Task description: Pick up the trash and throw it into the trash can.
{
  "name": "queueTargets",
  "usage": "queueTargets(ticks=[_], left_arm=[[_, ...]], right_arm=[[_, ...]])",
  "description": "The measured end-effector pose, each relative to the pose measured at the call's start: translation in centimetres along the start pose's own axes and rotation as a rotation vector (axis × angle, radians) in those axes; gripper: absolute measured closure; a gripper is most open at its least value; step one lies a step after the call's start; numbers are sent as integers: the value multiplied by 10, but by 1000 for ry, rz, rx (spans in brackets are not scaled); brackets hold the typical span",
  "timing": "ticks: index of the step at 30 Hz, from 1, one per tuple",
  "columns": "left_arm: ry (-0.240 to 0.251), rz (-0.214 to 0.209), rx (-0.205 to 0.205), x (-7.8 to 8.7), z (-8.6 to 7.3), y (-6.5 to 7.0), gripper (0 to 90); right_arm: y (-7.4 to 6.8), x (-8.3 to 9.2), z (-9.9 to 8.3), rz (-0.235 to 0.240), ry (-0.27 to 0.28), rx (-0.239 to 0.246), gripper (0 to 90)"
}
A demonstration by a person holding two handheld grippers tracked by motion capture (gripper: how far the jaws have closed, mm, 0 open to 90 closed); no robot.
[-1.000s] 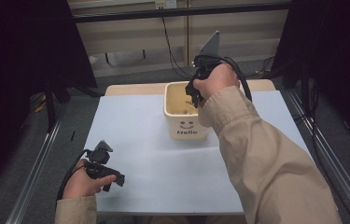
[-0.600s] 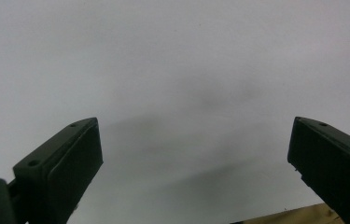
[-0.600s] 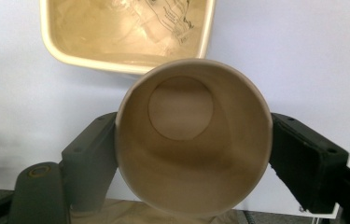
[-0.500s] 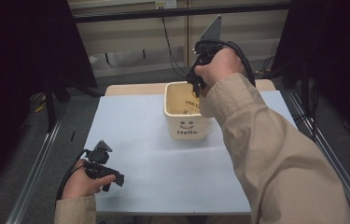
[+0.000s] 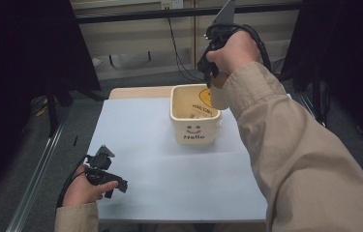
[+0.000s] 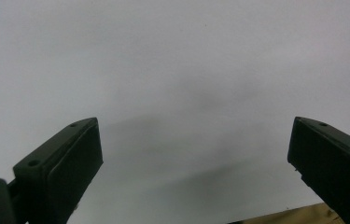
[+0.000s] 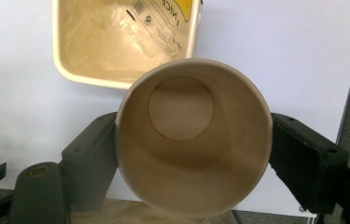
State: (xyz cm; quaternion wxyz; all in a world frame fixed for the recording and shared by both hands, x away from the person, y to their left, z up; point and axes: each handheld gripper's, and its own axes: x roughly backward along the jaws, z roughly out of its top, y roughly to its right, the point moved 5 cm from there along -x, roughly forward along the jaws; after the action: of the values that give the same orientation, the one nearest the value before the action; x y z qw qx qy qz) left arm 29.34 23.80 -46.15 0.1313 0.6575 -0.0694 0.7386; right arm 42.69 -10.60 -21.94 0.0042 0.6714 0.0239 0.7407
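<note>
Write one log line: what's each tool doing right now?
right tool: shut on paper cup, above bin | left tool: open, empty, over table

Matt paper cup (image 7: 193,140), glossy plastic bin (image 5: 194,115), smooth matt white tabletop (image 5: 169,174)

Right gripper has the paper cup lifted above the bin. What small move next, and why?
Probably carry it sideways and set it down upright on bare tabletop beside the bin. The right gripper clamps the empty paper cup by its sides, high over the bin, and the left gripper rests open, holding nothing.
</note>
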Motion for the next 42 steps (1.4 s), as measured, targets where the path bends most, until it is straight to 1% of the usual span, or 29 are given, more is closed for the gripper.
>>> queueTargets(ticks=[1, 2, 4, 5, 6, 10, 11, 13, 14, 15, 18, 20, 21, 22, 24, 26, 27, 29, 30, 31, 33, 35, 36, 37, 38, 39, 40, 41, 42], left_arm=[[5, 5, 1, -1, 0, 0, 30], [12, 4, 4, -1, 0, 1, 30], [9, 1, 12, -1, 0, 2, 30], [11, 2, 7, -1, 1, 1, 30], [15, 3, 12, -2, 1, 2, 30], [11, 4, 9, -2, 1, 1, 30], [10, -1, 13, -1, 0, 3, 30], [3, -1, -3, -1, 0, 2, 30], [5, -7, 4, -1, 0, 3, 30], [8, 1, -3, -1, 1, 2, 30], [8, 2, -5, -1, 1, 2, 30], [11, 1, -5, 0, 1, 2, 30], [11, 1, -5, 0, 1, 2, 30], [4, 5, -6, 0, 1, 1, 30], [4, 4, -6, 0, 1, 1, 30], [5, 5, -5, 0, 1, 1, 30], [7, 5, -4, 0, 1, 2, 30], [11, 1, -9, 0, 1, 3, 30], [7, 0, -11, 0, 1, 3, 30], [-2, 4, -11, 0, 1, 2, 30], [3, 9, -8, -1, 1, 2, 30], [0, 12, -9, -1, 1, 1, 30], [1, 12, -7, -2, 1, 2, 30], [-7, 2, -9, -1, 1, 1, 30], [-7, 2, -9, -1, 1, 1, 30], [-2, 5, -7, -1, 1, 1, 30], [4, 11, -8, -1, 1, 1, 30], [-3, 12, -11, 0, 1, 1, 30], [-4, 4, -14, 1, 1, 3, 30]], right_arm=[[0, 1, 1, 3, -4, -5, 208], [2, 2, 3, 0, 3, 2, 208], [2, 3, 4, -2, 0, -3, 208], [3, 3, 6, -19, 1, 0, 208], [2, 1, 7, -2, 10, -7, 208], [2, 0, 9, -11, 6, 1, 208], [-1, -1, 11, 0, 12, -1, 208], [-3, -1, 13, 3, 9, 4, 208], [-3, -1, 14, -1, 16, 19, 208], [-4, -1, 16, -4, 11, 19, 207], [-7, 1, 18, 1, 9, 16, 208], [-10, 4, 24, -1, 23, 37, 207], [-10, 4, 24, -1, 23, 37, 207], [-14, 5, 27, 3, 20, 25, 207], [-16, 4, 32, -1, 23, 43, 207], [-19, 3, 34, 7, 29, 44, 207], [-21, 1, 36, 12, 29, 53, 207], [-25, -2, 40, 25, 22, 43, 207], [-25, -4, 43, 22, 28, 56, 207], [-27, -6, 46, 23, 16, 45, 206], [-30, -9, 49, 33, 22, 42, 206], [-31, -11, 51, 32, 17, 42, 206], [-31, -11, 52, 22, 12, 45, 206], [-31, -14, 52, 26, 22, 47, 205], [-31, -14, 52, 26, 22, 47, 205], [-30, -15, 54, 8, 22, 57, 205], [-30, -15, 54, 8, 22, 57, 205], [-30, -15, 54, 6, 18, 49, 205], [-31, -18, 54, 10, 35, 62, 204]])
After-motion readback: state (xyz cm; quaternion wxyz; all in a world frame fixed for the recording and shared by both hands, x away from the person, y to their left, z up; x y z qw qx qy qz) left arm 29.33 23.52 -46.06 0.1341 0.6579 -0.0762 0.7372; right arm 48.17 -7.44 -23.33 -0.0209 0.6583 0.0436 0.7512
